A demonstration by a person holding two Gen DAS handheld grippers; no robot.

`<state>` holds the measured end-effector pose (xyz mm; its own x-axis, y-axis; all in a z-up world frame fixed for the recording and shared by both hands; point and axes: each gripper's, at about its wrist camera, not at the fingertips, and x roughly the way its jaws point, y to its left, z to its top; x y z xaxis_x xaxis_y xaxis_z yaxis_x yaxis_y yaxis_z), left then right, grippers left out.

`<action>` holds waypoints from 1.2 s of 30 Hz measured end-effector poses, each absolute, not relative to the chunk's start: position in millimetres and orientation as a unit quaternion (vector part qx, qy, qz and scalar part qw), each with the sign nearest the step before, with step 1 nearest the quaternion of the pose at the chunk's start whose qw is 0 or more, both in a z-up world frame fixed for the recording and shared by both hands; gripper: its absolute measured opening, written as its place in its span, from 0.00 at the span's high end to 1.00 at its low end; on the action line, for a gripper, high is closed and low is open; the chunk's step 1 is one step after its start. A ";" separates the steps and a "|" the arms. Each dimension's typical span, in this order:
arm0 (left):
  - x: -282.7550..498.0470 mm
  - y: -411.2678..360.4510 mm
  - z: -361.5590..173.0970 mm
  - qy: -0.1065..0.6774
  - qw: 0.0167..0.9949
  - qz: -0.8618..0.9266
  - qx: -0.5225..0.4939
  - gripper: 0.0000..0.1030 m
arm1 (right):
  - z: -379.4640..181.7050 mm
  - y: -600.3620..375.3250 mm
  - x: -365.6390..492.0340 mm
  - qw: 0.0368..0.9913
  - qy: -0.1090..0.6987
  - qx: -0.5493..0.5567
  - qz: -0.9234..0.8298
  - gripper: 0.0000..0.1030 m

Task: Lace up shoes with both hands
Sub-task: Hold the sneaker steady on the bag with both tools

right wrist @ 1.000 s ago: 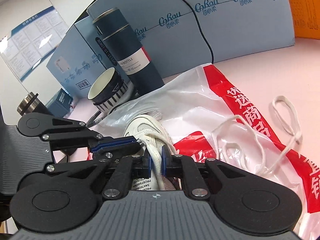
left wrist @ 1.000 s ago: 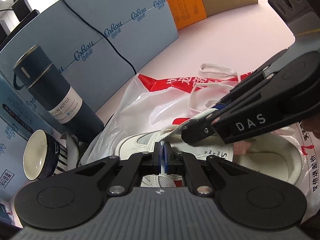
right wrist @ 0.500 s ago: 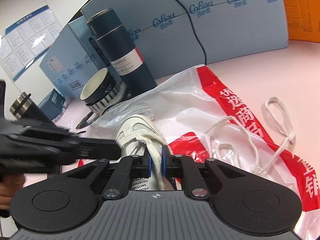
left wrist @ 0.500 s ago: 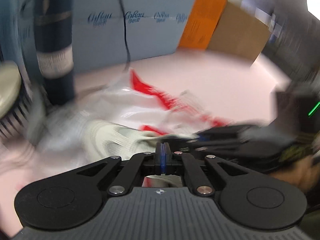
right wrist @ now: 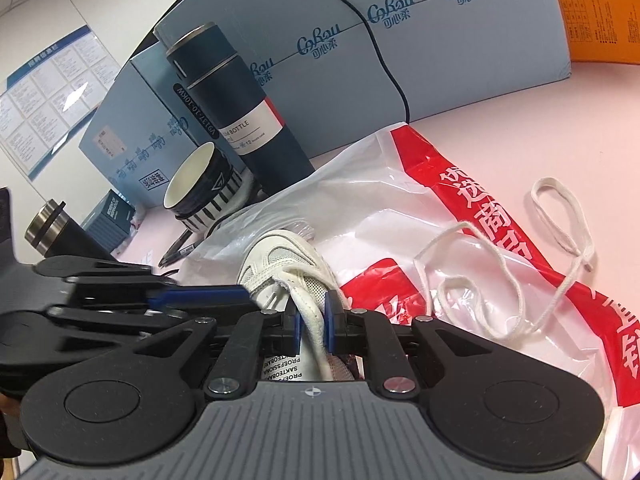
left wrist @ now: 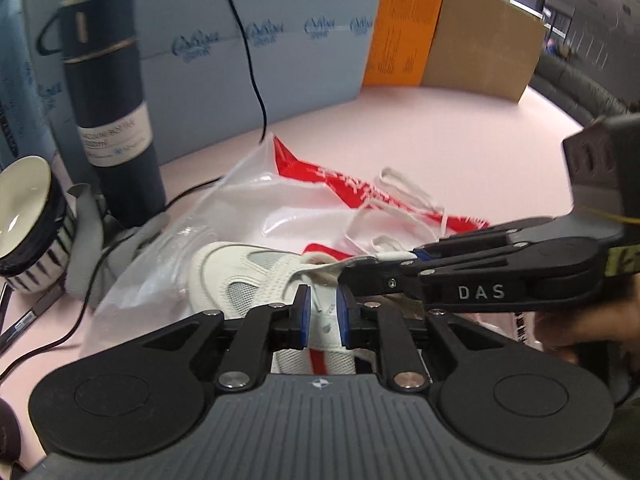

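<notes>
Gripping the white shoe's (right wrist: 280, 264) collar, the right tongs (right wrist: 311, 326) are clamped shut; the left tongs (left wrist: 322, 314) are opening narrowly, pads clear of the shoe.

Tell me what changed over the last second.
The left gripper rolled and swung, so the flask now looks upright; its jaws are opening, nothing pinched between them. The right gripper stayed shut on the shoe's edge. Shoe, bag, loose lace unmoved.

A pink table (left wrist: 460, 132) backed by pale blue boxes (right wrist: 460, 40), an orange box (left wrist: 404, 28) and a brown carton (left wrist: 484, 36). White wall (right wrist: 60, 4) carries a notice board (right wrist: 44, 96).
</notes>
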<state>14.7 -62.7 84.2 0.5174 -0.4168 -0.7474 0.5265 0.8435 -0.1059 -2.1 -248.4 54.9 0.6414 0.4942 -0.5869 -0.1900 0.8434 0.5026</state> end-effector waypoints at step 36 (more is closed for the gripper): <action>22.3 -51.5 82.0 0.402 0.875 -0.263 0.057 0.97 | 48.5 -249.1 -4.6 0.889 0.381 0.194 0.164 0.88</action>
